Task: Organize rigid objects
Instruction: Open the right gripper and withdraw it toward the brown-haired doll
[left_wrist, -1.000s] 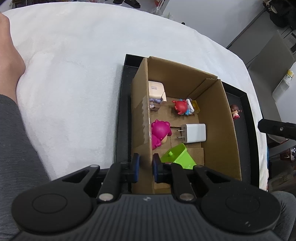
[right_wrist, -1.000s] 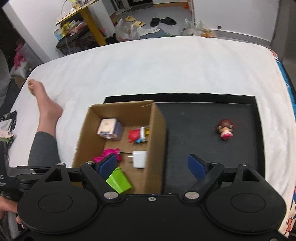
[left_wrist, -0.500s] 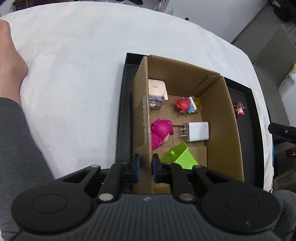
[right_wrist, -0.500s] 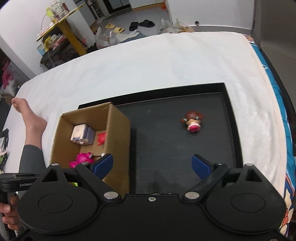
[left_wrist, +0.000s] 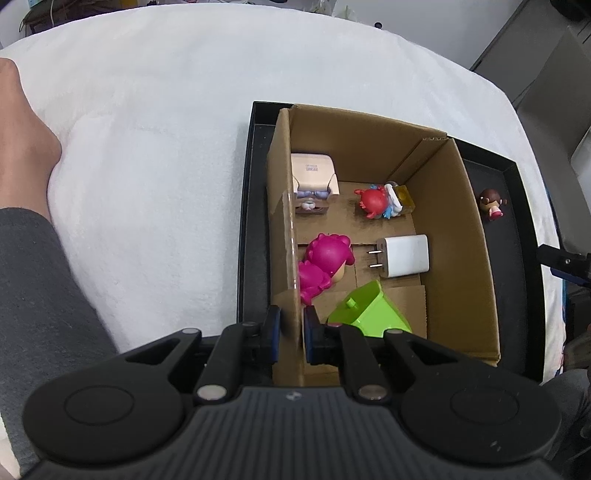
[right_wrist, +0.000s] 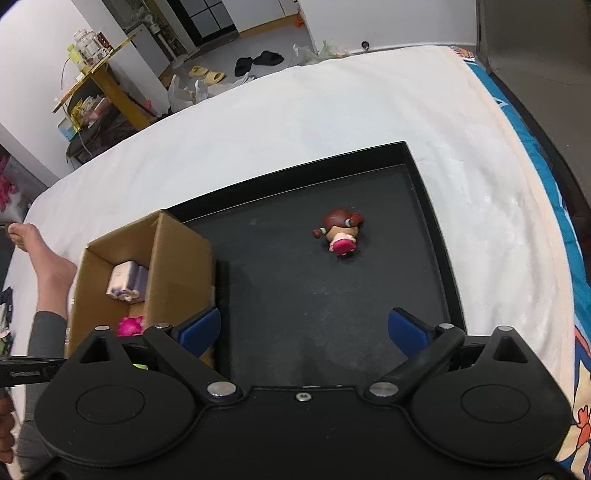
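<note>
Your box (right_wrist: 177, 258) wall hides most of its contents in the right view; only the pink toy (right_wrist: 130, 325) top shows. Your left claw body covers the green piece (left_wrist: 373, 314) base. Right claw (left_wrist: 565, 264) cut off at the edge.

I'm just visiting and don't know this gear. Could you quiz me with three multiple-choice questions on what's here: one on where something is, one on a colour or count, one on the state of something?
1. Where is the brown-haired doll?
A. in the cardboard box
B. on the black tray, outside the box
C. on the white cover

2. What colour is the charger plug in the cardboard box?
A. white
B. green
C. red

3. What is the left gripper doing?
A. hanging open above the box
B. holding the doll
C. clamped on the box's wall

Answers:
1 B: it lies on the black tray, apart from the box.
2 A: its body is white.
3 C: its pads pinch the cardboard edge.
</note>
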